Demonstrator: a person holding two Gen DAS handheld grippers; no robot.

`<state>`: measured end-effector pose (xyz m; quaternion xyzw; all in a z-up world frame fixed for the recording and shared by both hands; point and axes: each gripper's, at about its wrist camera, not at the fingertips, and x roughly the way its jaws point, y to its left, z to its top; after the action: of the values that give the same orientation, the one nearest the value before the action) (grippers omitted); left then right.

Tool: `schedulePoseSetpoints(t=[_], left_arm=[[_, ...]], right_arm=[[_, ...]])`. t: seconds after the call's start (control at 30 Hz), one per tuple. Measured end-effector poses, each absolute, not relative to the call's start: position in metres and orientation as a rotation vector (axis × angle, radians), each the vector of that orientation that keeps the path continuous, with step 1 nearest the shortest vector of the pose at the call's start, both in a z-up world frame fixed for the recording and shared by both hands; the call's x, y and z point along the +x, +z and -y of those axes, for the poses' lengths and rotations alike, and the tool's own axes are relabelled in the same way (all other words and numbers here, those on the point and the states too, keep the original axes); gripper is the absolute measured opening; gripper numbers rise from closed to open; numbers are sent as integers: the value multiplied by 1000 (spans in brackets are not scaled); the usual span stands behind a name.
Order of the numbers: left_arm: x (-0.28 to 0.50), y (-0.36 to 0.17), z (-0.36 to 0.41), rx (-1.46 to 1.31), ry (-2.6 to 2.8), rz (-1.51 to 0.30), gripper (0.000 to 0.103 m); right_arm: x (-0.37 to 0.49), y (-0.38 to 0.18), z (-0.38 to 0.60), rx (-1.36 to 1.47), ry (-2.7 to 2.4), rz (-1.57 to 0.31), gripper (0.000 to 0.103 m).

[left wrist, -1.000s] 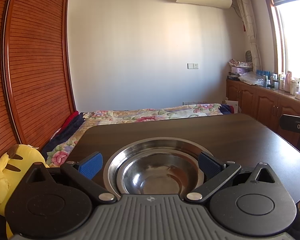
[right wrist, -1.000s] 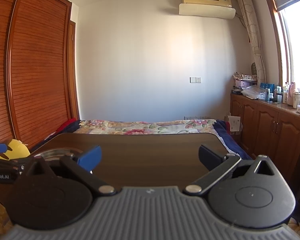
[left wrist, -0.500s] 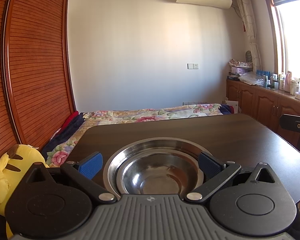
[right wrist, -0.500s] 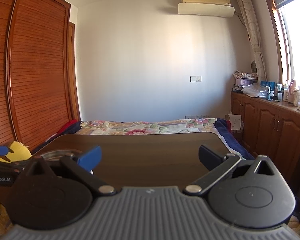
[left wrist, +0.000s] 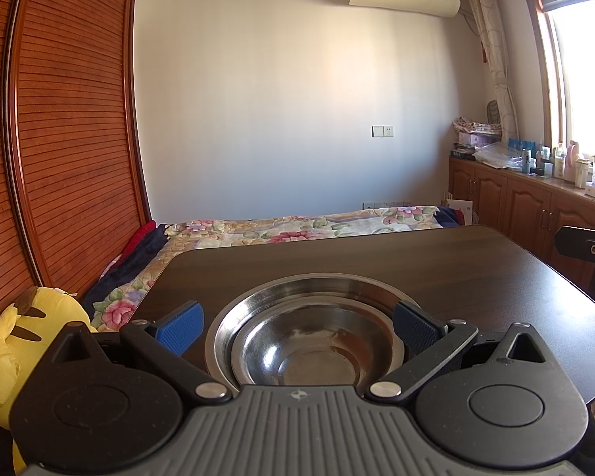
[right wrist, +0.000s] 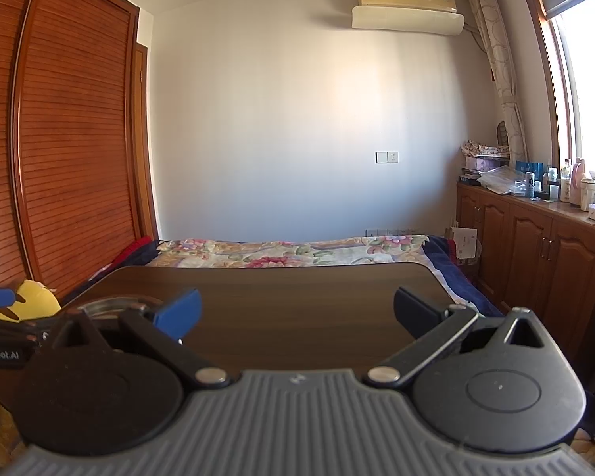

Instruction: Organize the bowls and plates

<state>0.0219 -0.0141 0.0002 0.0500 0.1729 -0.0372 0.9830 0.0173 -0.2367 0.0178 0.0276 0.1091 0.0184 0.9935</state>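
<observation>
A shiny steel bowl (left wrist: pixel 317 351) sits nested inside a wider, shallow steel plate (left wrist: pixel 297 287), both upright and concentric on the dark wooden table (left wrist: pixel 436 261), near its front left part. The bowl's polished inside carries brownish reflections and a flat round bottom; the plate's broad rim rings it all the way round. From the right wrist view only a sliver of the plate's rim (right wrist: pixel 113 302) shows at the table's left side, the bowl hidden there
</observation>
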Motion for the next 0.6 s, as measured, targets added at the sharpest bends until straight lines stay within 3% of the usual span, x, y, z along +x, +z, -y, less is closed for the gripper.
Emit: schedulePoseSetpoints(t=[0.6], left_arm=[[21, 2, 14, 101, -76, -345, 103]], right_arm=[[17, 19, 239, 51, 33, -216, 103]])
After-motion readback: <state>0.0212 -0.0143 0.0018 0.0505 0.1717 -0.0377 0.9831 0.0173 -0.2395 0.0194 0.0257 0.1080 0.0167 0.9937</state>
